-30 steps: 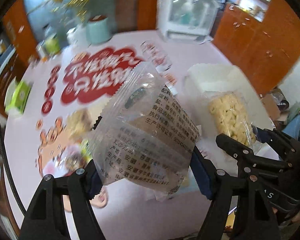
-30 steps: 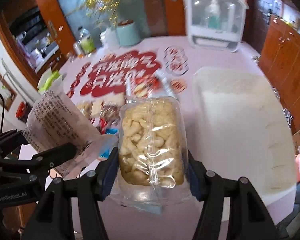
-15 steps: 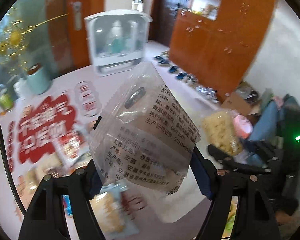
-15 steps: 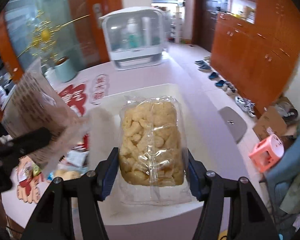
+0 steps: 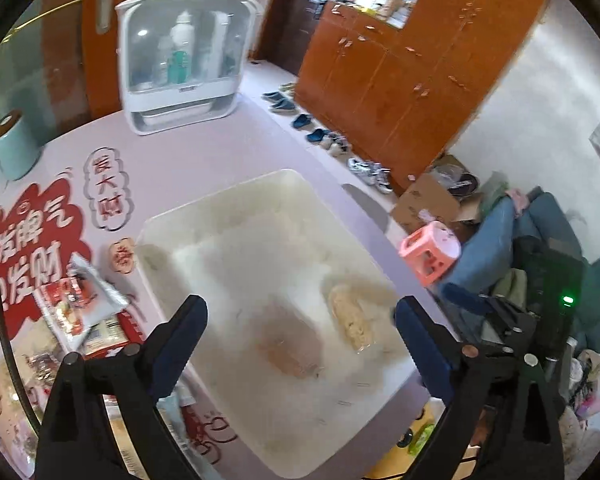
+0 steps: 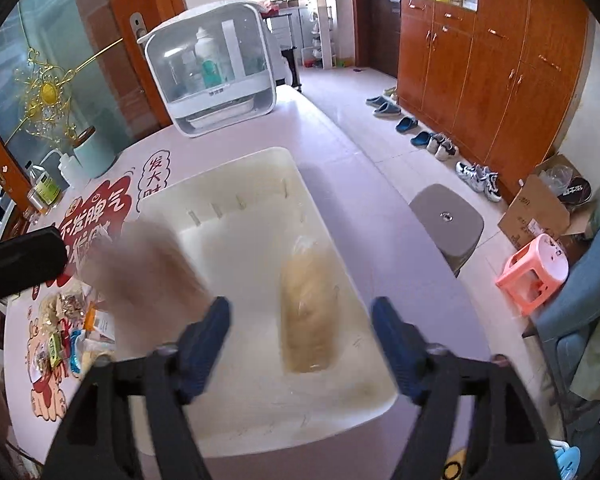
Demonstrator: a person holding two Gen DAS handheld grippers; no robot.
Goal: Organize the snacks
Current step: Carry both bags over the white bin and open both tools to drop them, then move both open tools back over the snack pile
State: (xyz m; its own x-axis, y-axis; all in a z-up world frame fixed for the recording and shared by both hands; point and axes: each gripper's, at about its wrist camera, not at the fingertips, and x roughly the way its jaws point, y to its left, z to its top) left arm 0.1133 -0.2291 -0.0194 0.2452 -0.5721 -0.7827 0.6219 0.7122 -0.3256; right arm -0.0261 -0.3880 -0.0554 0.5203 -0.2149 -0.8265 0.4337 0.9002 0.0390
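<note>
A white plastic bin (image 5: 220, 204) stands on the pink table near its right edge. Above it my left gripper (image 5: 300, 308) has its jaws opening, with nothing pressed between the pads. The clear printed packet (image 5: 288, 340) shows as a brown blur inside the bin. My right gripper (image 6: 302, 308) also has its jaws opening, over the same bin (image 6: 216, 168). The bag of puffed snacks (image 6: 306, 280) is a blur below the pads, free of them. It lies in the bin to the right (image 5: 352, 320). The printed packet (image 6: 148, 264) streaks past on the left.
Several loose snack packs (image 6: 68, 320) lie on the table left of the bin, with a red packet (image 5: 80, 304) among them. A white cabinet with bottles (image 6: 212, 76) stands at the back. A grey stool (image 6: 446, 220) and a pink stool (image 6: 536, 272) stand beyond the table's edge.
Both grippers swung right from the snack pile to over the bin, then spread their jaws. The printed packet and the puffed snack bag left the pads and dropped into the bin.
</note>
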